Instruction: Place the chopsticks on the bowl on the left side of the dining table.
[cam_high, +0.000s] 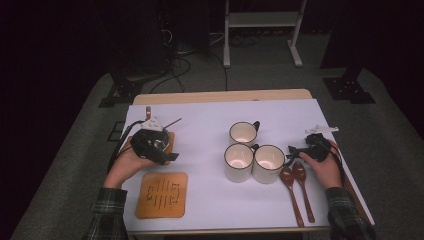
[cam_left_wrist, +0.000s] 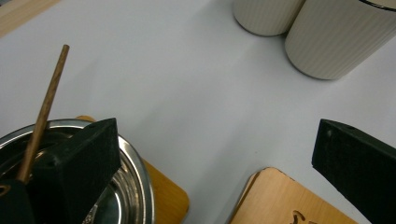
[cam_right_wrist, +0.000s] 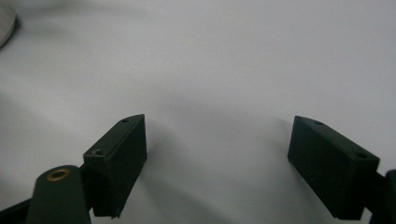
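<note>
My left gripper (cam_high: 167, 151) sits at the left of the table, open (cam_left_wrist: 215, 172). One of its jaws hangs over a steel bowl (cam_left_wrist: 135, 177) that rests on a wooden coaster (cam_left_wrist: 170, 198). A thin wooden stick (cam_left_wrist: 46, 102) leans out of the bowl. A second, carved wooden coaster (cam_high: 161, 195) lies nearer the front edge. Three cream mugs (cam_high: 268, 162) stand in the middle. My right gripper (cam_high: 292, 151) is just right of the mugs, open over the white sheet (cam_right_wrist: 217, 158) with nothing between its jaws. Two wooden spoons (cam_high: 295, 182) lie below it.
A white sheet (cam_high: 210, 200) covers the wooden table. The mugs stand close together, two of them touching. The floor around is grey carpet, with a white frame (cam_high: 260, 20) and dark stands beyond the far edge.
</note>
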